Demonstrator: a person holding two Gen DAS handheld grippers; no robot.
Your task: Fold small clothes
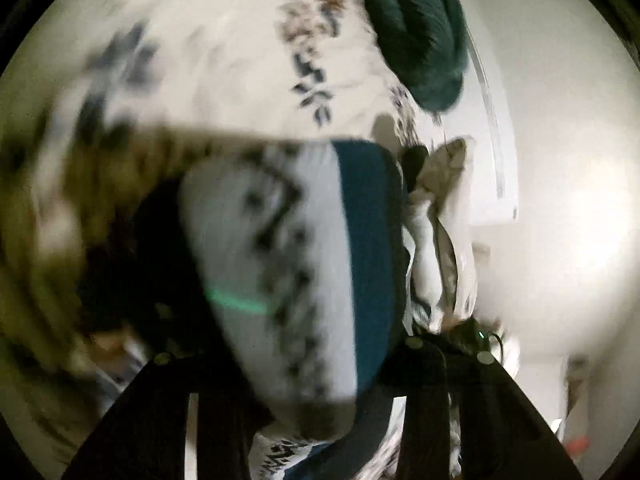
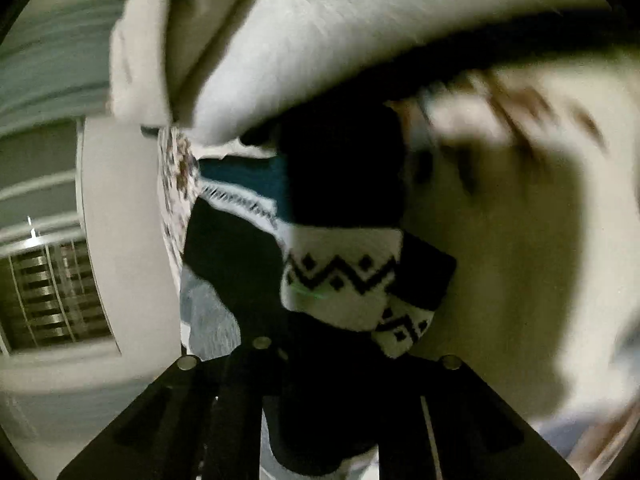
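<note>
A: How many socks do you count?

B: One patterned sock (image 1: 280, 272) that I can be sure of, white with black zigzags, a teal band and a black cuff. In the right view it (image 2: 344, 292) may be a pair bundled together; I cannot tell.

A: Where is it?

B: Lifted above the floral bedsheet (image 1: 224, 60), strung between the two grippers.

A: And the jaws?

B: The left gripper (image 1: 320, 420) has its jaws partly closed with the sock's fabric between them. The right gripper (image 2: 320, 412) is nearly closed, pinching the sock's dark end.

A: Anything else?

B: One dark green garment (image 1: 416, 32) beyond the sock, and one white pillow (image 2: 320, 40) above it.
</note>
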